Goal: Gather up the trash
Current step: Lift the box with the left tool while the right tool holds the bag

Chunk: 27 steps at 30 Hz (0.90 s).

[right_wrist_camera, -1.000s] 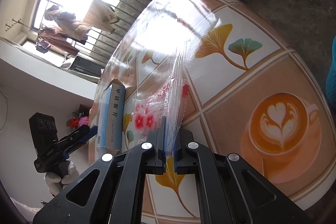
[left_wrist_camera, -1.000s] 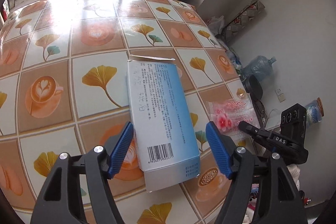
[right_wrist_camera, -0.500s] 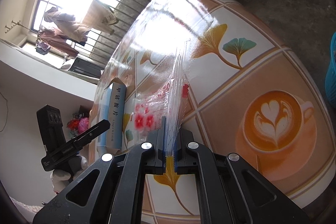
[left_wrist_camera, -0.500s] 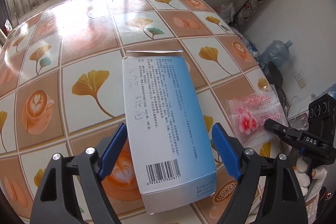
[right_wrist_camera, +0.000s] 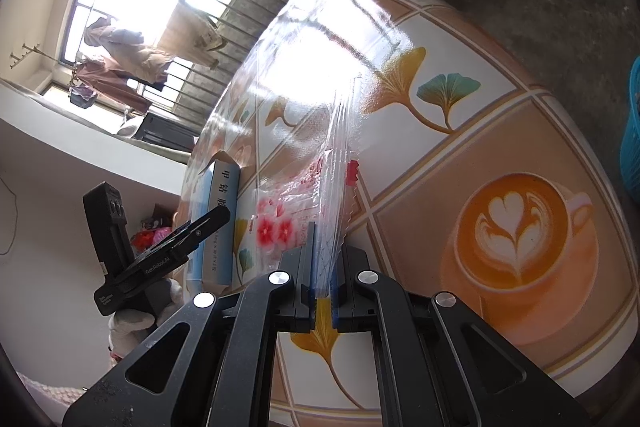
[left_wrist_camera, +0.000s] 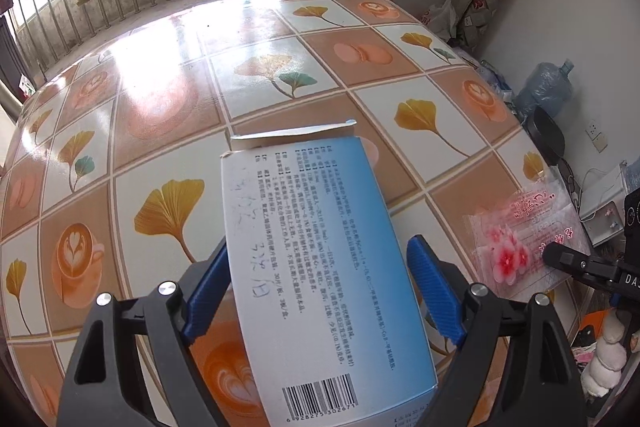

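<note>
The blue-and-white carton [left_wrist_camera: 320, 267] is straddled mid-table by the spread left gripper [left_wrist_camera: 320, 291]. The clear flowered wrapper [right_wrist_camera: 320, 195] is clamped by the right gripper [right_wrist_camera: 323, 267] at the tablecloth's [left_wrist_camera: 280, 39] edge.

The table [left_wrist_camera: 280, 39] wears a glossy cloth of squares — gold leaves, coffee cups, pink macarons; window glare whitens its far half; a blue-and-white carton [left_wrist_camera: 320, 259] lies flat near the front edge, end flap open; a clear wrapper [left_wrist_camera: 520, 247] printed with pink flowers rests beside it — well apart.
</note>
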Each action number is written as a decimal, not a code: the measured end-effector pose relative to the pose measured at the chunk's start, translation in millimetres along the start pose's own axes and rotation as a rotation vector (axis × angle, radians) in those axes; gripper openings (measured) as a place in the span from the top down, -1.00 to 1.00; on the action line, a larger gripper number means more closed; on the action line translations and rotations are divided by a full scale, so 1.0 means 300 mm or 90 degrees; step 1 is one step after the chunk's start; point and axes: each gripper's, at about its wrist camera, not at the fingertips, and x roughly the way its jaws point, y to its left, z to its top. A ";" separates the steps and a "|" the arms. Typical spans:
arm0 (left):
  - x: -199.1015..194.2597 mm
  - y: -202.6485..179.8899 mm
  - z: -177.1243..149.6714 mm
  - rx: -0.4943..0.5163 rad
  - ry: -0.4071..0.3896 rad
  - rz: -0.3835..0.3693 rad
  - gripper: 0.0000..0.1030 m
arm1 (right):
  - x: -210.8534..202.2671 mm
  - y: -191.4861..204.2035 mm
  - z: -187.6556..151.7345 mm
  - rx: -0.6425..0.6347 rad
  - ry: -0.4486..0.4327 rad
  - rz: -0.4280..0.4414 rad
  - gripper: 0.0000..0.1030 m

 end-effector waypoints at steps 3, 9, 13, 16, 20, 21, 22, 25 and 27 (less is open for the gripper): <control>0.006 -0.011 -0.001 0.019 -0.006 0.012 -0.62 | -0.003 -0.002 -0.001 0.000 0.000 0.001 0.93; 0.003 -0.009 -0.009 0.044 -0.016 0.004 -0.55 | -0.009 -0.008 -0.004 0.002 -0.002 0.001 0.93; -0.008 -0.001 -0.024 0.051 -0.014 -0.008 -0.53 | -0.011 -0.010 -0.005 0.003 -0.004 0.000 0.93; -0.029 0.003 -0.041 0.060 -0.011 -0.021 -0.52 | -0.010 -0.013 -0.005 0.004 -0.005 -0.001 0.93; -0.040 0.011 -0.073 0.074 -0.005 -0.010 -0.53 | -0.003 -0.016 -0.003 0.005 -0.006 0.001 0.93; -0.042 0.015 -0.077 0.074 -0.004 -0.007 -0.54 | -0.003 -0.016 -0.004 0.005 -0.006 0.000 0.93; -0.043 0.019 -0.078 0.070 -0.003 -0.006 -0.54 | -0.003 -0.016 -0.004 0.005 -0.006 0.000 0.93; -0.045 0.024 -0.079 0.064 -0.003 -0.001 -0.55 | -0.002 -0.017 -0.004 0.006 -0.006 0.001 0.93; -0.045 0.021 -0.078 0.064 -0.002 0.001 -0.55 | -0.004 -0.018 -0.003 0.005 -0.005 0.001 0.93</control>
